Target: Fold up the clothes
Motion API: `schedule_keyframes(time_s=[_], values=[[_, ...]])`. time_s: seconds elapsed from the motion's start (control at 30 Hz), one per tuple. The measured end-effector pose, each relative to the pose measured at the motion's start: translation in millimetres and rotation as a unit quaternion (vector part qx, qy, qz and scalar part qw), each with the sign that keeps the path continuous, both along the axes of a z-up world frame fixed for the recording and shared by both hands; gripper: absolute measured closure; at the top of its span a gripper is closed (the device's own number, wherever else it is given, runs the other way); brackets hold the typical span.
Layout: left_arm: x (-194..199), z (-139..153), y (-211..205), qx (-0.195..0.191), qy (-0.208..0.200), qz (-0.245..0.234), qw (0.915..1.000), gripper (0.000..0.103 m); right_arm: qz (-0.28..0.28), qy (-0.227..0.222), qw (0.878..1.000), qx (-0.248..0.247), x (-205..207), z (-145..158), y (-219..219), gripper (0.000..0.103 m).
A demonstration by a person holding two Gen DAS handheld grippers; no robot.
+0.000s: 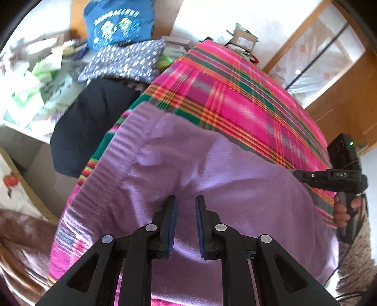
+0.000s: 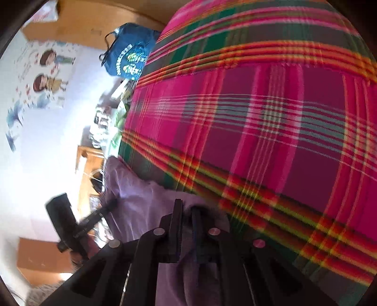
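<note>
1. A lilac garment with a ribbed hem lies spread on a pink plaid blanket, filling the lower half of the left wrist view from 7 o'clock to 4 o'clock.
2. The left gripper hovers just over the lilac cloth at 6 o'clock of its own view. Its 2 blue-padded fingers stand slightly apart, a narrow gap of cloth showing between them, and nothing is pinched.
3. The right gripper shows at 6 o'clock of the right wrist view, at the lilac garment's edge where it meets the plaid blanket. Its jaws are a little apart with a bunched fold of lilac fabric between them; blur hides whether the pads still press on it, so I cannot tell if it is clamped.
4. In the left wrist view the right gripper's body sits at 3 o'clock, held by a hand at the garment's far side.
5. In the right wrist view the left gripper appears as a blurred dark shape at 8 o'clock.
6. Beyond the blanket, at 11 o'clock of the left view, lie a dark garment, a dotted purple cloth and a blue printed bag.
</note>
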State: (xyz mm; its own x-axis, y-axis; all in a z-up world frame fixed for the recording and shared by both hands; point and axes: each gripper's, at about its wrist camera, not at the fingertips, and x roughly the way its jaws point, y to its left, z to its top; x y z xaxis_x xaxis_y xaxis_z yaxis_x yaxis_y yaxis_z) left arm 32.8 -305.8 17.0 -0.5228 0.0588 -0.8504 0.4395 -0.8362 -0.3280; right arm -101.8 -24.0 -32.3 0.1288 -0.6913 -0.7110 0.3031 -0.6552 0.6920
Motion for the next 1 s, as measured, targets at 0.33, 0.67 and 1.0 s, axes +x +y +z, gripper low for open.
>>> schedule_keyframes(time_s=[0.33,0.67,1.0], values=[[-26.7,24.3,40.9,-0.027,0.027,-0.076,0.9963,0.086,0.050,0.122,0.989,0.065,45.2,42.1,35.9,0.087],[-76.3,22.9,95.7,-0.033,0.022,-0.164,0.9857,0.086,0.086,0.146,0.984,0.051,73.0,33.9,49.6,0.086],[-103.7,1.5,112.2,-0.023,-0.002,-0.179,0.9837,0.086,0.114,0.176,0.973,0.095,78.4,20.7,35.3,0.084]])
